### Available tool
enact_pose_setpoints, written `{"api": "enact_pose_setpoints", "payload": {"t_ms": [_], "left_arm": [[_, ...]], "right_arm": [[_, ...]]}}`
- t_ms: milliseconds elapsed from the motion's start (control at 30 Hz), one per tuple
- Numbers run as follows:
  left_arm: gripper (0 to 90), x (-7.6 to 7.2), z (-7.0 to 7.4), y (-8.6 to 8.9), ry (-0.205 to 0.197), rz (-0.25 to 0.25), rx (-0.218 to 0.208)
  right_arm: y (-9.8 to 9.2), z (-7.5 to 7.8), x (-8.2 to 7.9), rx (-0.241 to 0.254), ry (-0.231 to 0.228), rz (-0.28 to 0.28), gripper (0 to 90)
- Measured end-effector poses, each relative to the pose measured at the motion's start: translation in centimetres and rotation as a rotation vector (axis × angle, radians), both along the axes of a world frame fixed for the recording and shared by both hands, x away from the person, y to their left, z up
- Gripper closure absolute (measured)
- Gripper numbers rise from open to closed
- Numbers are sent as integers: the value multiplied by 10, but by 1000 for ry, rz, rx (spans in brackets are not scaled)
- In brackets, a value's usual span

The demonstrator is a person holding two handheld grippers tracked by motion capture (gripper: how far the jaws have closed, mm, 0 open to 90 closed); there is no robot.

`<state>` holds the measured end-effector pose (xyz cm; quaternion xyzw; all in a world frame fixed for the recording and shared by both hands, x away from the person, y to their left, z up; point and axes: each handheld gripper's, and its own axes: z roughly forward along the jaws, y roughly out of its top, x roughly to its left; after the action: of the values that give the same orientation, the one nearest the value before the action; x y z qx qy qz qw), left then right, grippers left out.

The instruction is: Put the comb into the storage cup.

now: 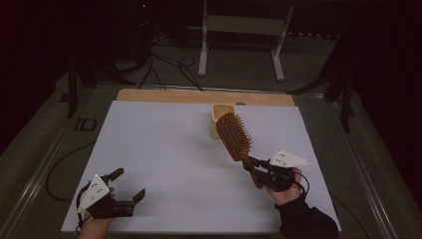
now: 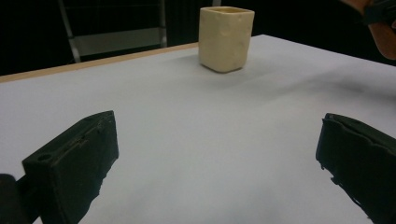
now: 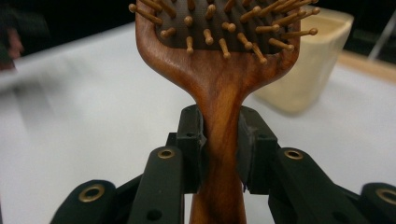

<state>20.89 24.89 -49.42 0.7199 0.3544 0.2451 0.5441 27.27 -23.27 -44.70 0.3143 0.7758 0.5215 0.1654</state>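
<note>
Our right gripper [image 3: 219, 140] pinches the brush [image 1: 235, 136] by its handle, head raised just before the cup [image 1: 222, 113]. We should keep the grip firm and lower it squarely in. Left gripper [image 1: 130, 186] rests spread.

The wooden hairbrush [image 1: 235, 135] was reddish brown, the cup [image 1: 222, 112] was cream, and the table [image 1: 164, 149] was white.

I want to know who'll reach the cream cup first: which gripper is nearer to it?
Right. The right gripper, clamped on the hairbrush, sits just short of the cup; the left gripper waits open at the near-left corner.
</note>
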Motion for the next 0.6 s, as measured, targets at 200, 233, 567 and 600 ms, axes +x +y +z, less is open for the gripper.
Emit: {"api": "enact_pose_setpoints", "payload": {"t_ms": [200,233,567,600], "left_arm": [[1,5,22,-11,17,7,8],[1,7,26,-13,19,10,5],[1,28,70,-31,115,19,-30],[1,28,70,-31,115,19,-30]], "right_arm": [[3,-7,1,13,-11,-19,732],[3,-8,3,4,-1,-17,731],[6,-12,6,-17,12,-14,731],[6,-12,6,-18,18,-12,731]]}}
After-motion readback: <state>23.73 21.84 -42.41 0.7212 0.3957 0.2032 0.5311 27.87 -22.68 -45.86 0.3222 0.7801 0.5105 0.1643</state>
